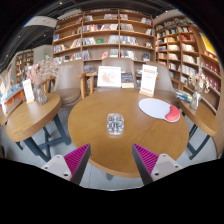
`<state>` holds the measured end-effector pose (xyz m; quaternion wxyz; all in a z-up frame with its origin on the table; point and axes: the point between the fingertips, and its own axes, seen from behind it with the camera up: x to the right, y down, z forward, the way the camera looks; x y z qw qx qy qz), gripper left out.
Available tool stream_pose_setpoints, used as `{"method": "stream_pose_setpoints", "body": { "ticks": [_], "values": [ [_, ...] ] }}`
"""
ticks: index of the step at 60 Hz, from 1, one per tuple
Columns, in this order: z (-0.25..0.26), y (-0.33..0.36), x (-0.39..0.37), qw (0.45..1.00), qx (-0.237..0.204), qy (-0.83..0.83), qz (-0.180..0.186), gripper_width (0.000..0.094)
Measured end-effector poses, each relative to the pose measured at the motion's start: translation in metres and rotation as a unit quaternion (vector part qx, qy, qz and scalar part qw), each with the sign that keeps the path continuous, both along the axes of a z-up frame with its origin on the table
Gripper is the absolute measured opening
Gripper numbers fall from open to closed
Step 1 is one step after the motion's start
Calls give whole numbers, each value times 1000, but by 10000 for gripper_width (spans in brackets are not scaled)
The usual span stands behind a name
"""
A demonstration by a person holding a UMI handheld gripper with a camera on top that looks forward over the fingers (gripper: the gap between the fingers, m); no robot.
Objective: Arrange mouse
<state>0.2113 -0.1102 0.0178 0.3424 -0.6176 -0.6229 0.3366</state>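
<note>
1. Gripper (111, 160): I am seeing its two fingers standing spread apart with nothing between them; the pink pads (76, 157) are facing each other across a wide gap, so the tongs are released.
2. Round wooden table (100, 140): it is lying just ahead of the fingers and is filling the middle of my view.
3. Mouse (173, 114): I am reading a small reddish shape as the mouse, though it is too small for me to be sure. It is resting toward the table's right side, touching or overlapping the edge of the white pad, well beyond the right finger.
4. White pad (154, 107): a pale oval mat is lying flat on the table, just left of the reddish shape.
5. Small clear object (115, 124): it is sitting near the table's centre, straight ahead between the lines of the two fingers and apart from them; I cannot tell what it is.
6. Upright cards (109, 76): two signs are standing at the table's far edge, one at the centre and one farther right.
7. Second round table (28, 116): it is standing to the left, carrying a vase of dried stems (40, 74).
8. Bookshelves (105, 35): they are lining the back wall and running along the right side of the room.
</note>
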Motion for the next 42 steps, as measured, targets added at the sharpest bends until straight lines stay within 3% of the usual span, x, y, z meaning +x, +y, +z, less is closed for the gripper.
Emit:
{"method": "stream_pose_setpoints", "body": {
  "ticks": [42],
  "values": [
    [-33,11,-134,998,-4,-53,-17,836]
  ]
}}
